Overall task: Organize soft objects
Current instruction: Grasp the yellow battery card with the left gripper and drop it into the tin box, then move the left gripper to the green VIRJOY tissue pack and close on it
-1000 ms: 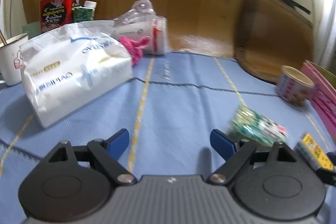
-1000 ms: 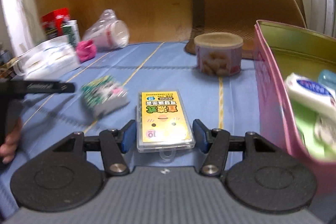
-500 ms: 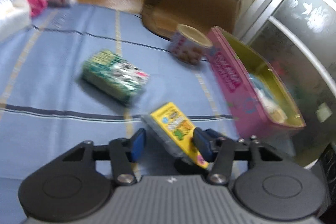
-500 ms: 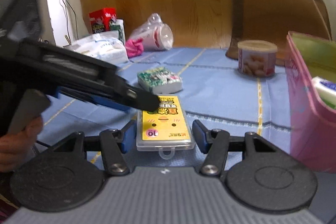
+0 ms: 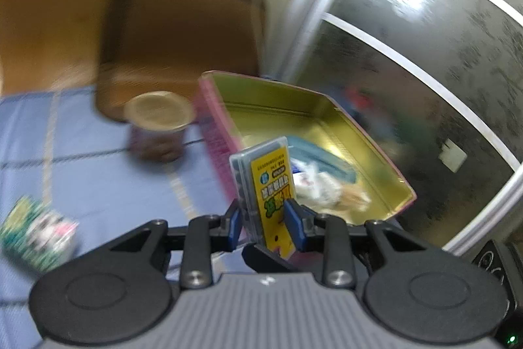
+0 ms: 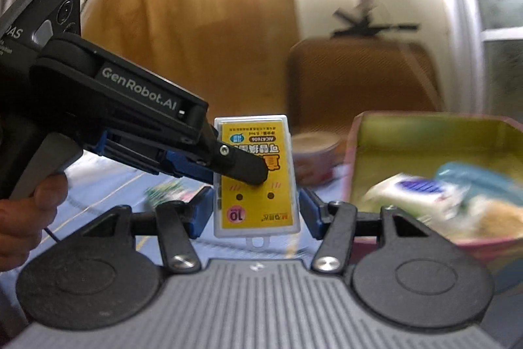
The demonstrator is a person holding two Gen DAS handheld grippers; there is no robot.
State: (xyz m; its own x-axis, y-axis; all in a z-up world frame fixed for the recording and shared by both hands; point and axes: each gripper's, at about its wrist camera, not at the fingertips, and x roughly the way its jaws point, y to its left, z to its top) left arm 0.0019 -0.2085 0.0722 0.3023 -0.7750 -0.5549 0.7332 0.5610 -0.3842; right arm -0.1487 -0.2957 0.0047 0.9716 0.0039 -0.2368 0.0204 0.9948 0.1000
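Observation:
My left gripper (image 5: 265, 219) is shut on a clear plastic pack with a yellow label (image 5: 266, 185) and holds it upright in the air, close to the near wall of the pink tin with a gold inside (image 5: 327, 120). The tin holds several soft packets (image 5: 323, 185). In the right wrist view the same yellow pack (image 6: 258, 175) stands between my right gripper's fingers (image 6: 251, 215), which are spread wider than the pack and do not touch it. The left gripper (image 6: 215, 162) reaches in from the left and grips the pack. A green patterned tissue packet (image 5: 36, 234) lies on the blue cloth.
A round snack can with a tan lid (image 5: 157, 126) stands on the blue tablecloth (image 5: 81, 169) just left of the tin. A brown chair back (image 5: 183, 31) is behind the table. The tin (image 6: 434, 152) sits at the right in the right wrist view.
My left gripper closed on the yellow pack and lifted it off the cloth toward the pink tin. My right gripper opened off the pack and rose with it.

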